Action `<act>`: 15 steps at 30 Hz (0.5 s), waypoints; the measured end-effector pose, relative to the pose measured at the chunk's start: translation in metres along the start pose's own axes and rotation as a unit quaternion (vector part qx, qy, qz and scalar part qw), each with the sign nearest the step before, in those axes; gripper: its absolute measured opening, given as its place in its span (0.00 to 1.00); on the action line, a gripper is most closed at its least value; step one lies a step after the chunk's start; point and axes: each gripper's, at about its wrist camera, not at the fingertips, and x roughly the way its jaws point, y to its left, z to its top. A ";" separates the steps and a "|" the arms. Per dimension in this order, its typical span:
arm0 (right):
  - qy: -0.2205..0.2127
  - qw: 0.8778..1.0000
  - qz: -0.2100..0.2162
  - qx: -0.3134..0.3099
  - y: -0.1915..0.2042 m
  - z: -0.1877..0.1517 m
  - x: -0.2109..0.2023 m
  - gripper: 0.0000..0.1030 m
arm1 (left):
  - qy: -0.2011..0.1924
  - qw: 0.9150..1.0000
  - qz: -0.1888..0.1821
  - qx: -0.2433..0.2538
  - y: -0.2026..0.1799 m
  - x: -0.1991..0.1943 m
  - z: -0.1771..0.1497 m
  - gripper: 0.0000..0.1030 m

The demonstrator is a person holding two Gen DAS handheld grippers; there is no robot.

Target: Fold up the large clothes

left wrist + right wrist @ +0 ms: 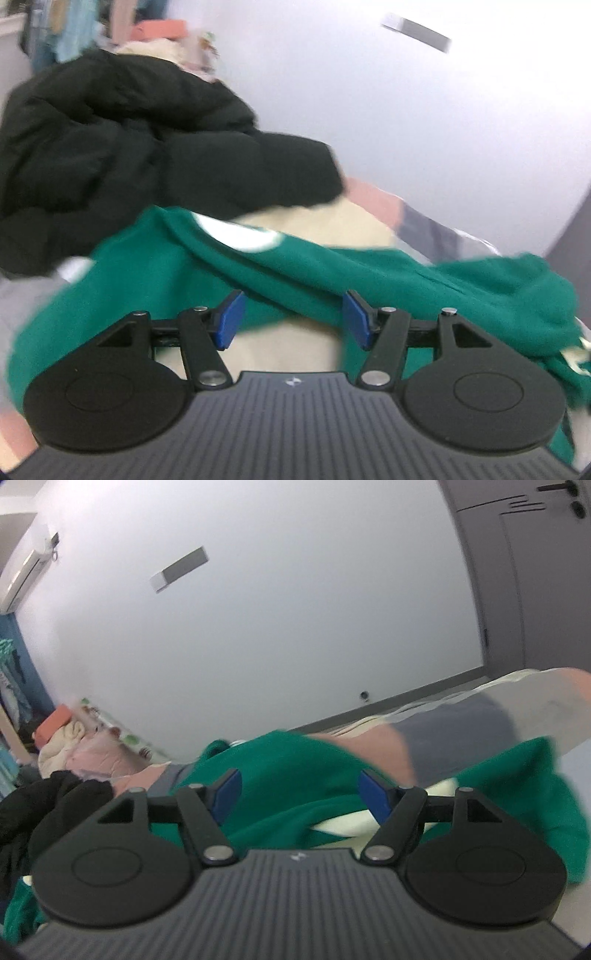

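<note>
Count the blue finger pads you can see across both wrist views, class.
4. Two on the left gripper, one pad on each side of its open gap; two on the right gripper, likewise one pad on each side. None look hidden.

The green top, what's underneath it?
A cream cloth shows under the green top, by its lifted edge. How far it reaches, and what lies lower, is covered by the top.
</note>
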 end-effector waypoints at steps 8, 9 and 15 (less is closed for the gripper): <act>-0.002 1.000 -0.015 -0.022 0.035 -0.013 0.053 0.84 | 0.024 0.999 -0.031 0.030 -0.046 0.003 -0.030 0.62; -0.001 1.000 -0.018 -0.021 0.036 -0.015 0.059 0.86 | 0.027 0.999 -0.034 0.025 -0.047 0.004 -0.033 0.62; 0.029 0.999 -0.035 -0.008 0.038 -0.032 0.101 0.89 | 0.034 0.998 -0.050 0.016 -0.054 0.009 -0.045 0.62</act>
